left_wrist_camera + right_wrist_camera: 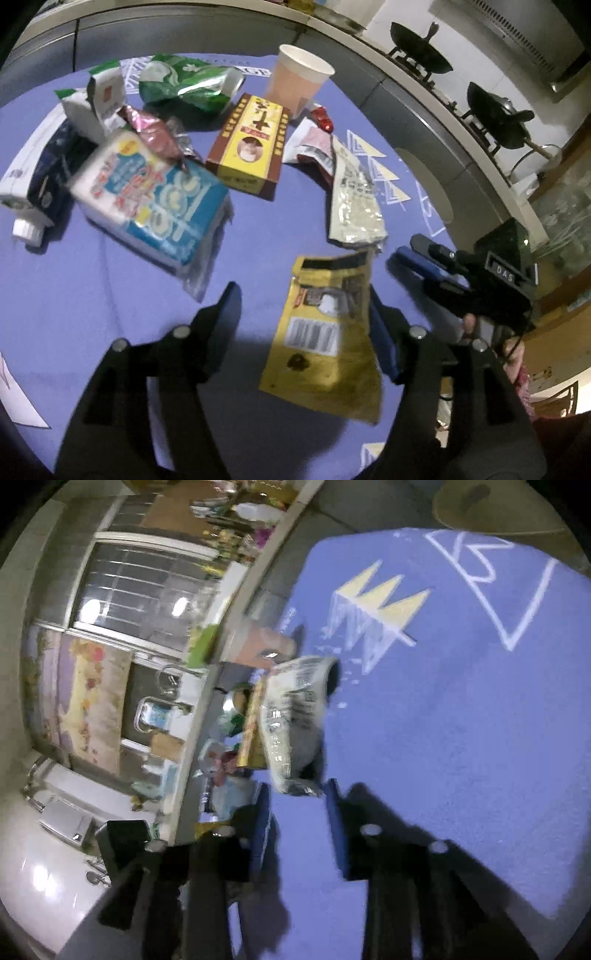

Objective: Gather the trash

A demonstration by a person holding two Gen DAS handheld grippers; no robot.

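Trash lies on a blue mat [92, 295]. My left gripper [303, 295] is open just above it, with a yellow torn wrapper [328, 332] between its fingers, against the right one. Beyond it lie a white-grey pouch [354, 199], a yellow-brown box [251, 144], a blue-white pack [155, 192], a green bag [184, 85] and a paper cup [299, 81]. My right gripper [410, 251] shows at the right, beside the white-grey pouch. In the right wrist view my right gripper [295, 794] is open, its tips at the end of the white-grey pouch [291, 720].
A white and dark bottle-like pack [33, 173], a pink wrapper [155, 133] and a red-white wrapper [314, 144] also lie on the mat [461, 738]. A counter with woks [421, 51] runs behind. White paper [14, 398] lies at the left edge.
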